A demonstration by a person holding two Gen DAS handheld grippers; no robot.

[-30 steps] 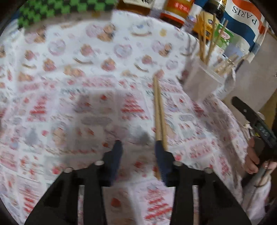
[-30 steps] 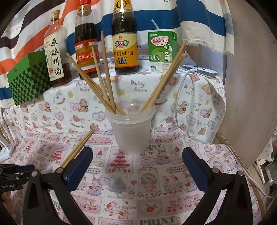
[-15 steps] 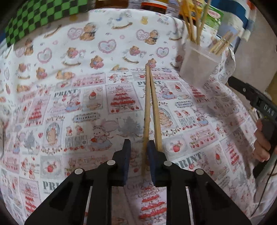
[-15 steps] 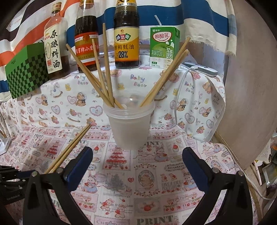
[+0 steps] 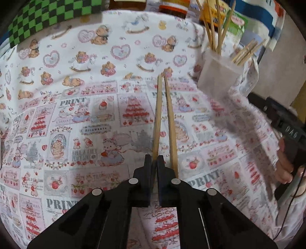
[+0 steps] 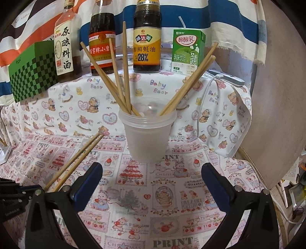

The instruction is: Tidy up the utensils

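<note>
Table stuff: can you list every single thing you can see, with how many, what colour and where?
cup: one, clear plastic, middle of the table
chopsticks in the cup: five, wooden, leaning out both sides
loose chopsticks: two, wooden, lying on the cloth beside the cup
bottles: three, dark with yellow, red and white labels, back row
milk carton: one, green and white, right of the bottles
checkered box: one, green and black, back left
tablecloth: one, white with pink prints and teddy bears
white cable: one, back right
striped cloth: one, blue, white and orange, behind
hand: one, on the right gripper's handle
left gripper: black, shut on one loose chopstick
right gripper: black and blue, open, facing the cup
</note>
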